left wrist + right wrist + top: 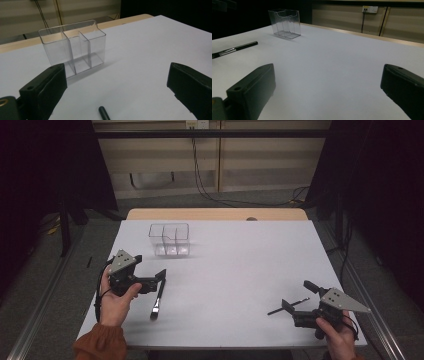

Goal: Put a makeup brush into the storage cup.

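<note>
A clear plastic organizer (169, 240) with three compartments stands upright and empty on the white table (240, 265), towards the back left. A black pen (157, 301) lies flat near the front left. My left gripper (148, 266) is held just above the pen's far end, open, pointing at the organizer (72, 47); the pen's tip (103, 113) shows low between its jaws (115, 90). My right gripper (298, 295) is held at the front right, open and holding nothing. Its view (328, 90) looks across the table to the pen (234, 50) and organizer (285, 23).
A wooden strip (215, 214) runs along the table's far edge. Cables hang down the wall behind (197, 165). Dark stands and rails flank the table on both sides. Bare white tabletop lies between the two grippers.
</note>
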{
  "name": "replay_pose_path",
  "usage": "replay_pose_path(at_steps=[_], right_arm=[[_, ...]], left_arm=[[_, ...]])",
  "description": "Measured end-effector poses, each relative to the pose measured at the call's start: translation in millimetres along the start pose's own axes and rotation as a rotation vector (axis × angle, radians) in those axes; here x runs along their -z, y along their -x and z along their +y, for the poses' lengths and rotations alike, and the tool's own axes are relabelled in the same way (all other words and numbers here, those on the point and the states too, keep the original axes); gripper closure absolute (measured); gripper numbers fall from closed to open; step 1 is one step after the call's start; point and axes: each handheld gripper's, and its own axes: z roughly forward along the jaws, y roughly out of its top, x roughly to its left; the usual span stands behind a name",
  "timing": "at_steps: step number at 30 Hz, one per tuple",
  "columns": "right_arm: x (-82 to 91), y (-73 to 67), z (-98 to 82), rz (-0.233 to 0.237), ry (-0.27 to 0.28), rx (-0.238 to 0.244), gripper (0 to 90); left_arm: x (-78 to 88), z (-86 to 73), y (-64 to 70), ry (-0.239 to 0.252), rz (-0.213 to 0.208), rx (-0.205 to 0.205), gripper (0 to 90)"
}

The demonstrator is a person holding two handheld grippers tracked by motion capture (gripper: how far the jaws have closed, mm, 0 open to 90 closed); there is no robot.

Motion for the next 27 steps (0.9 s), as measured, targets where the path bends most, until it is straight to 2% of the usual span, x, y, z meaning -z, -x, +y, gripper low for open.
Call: replay_pose_path(at_steps=[11, 13, 16, 17, 20, 24, 27], right_arm=[[-0.3, 0.3, 0.0, 0.004, -0.001, 0.003, 0.0], [-0.2, 0.2, 0.0, 0.004, -0.002, 0.003, 0.0], [-0.5, 0.3, 0.0, 0.005, -0.002, 0.001, 0.0], [-0.5, 0.3, 0.1, 0.005, -0.004, 0.001, 0.0], [-0.4, 0.1, 0.1, 0.007, -0.004, 0.002, 0.0], [-0.7, -0.1, 0.1, 0.006, -0.005, 0.001, 0.0], [-0.8, -0.2, 0.1, 0.006, -0.006, 0.001, 0.0]], left_arm=[[-8.0, 1.4, -3.1, -0.198, 0.015, -0.027, 2.8], [-9.8, 1.2, -4.4, -0.234, 0.01, -0.012, 2.8], [-13.7, 2.8, -8.6, -0.33, -0.049, 0.036, 2.7], [-14.6, 2.7, -9.1, -0.344, -0.057, 0.043, 2.8], [-15.7, 2.7, -9.3, -0.377, -0.042, 0.033, 2.8], [-17.7, 2.0, -10.2, -0.433, -0.043, 0.045, 3.9], [-20.0, 2.6, -10.9, -0.476, -0.024, 0.037, 4.5]])
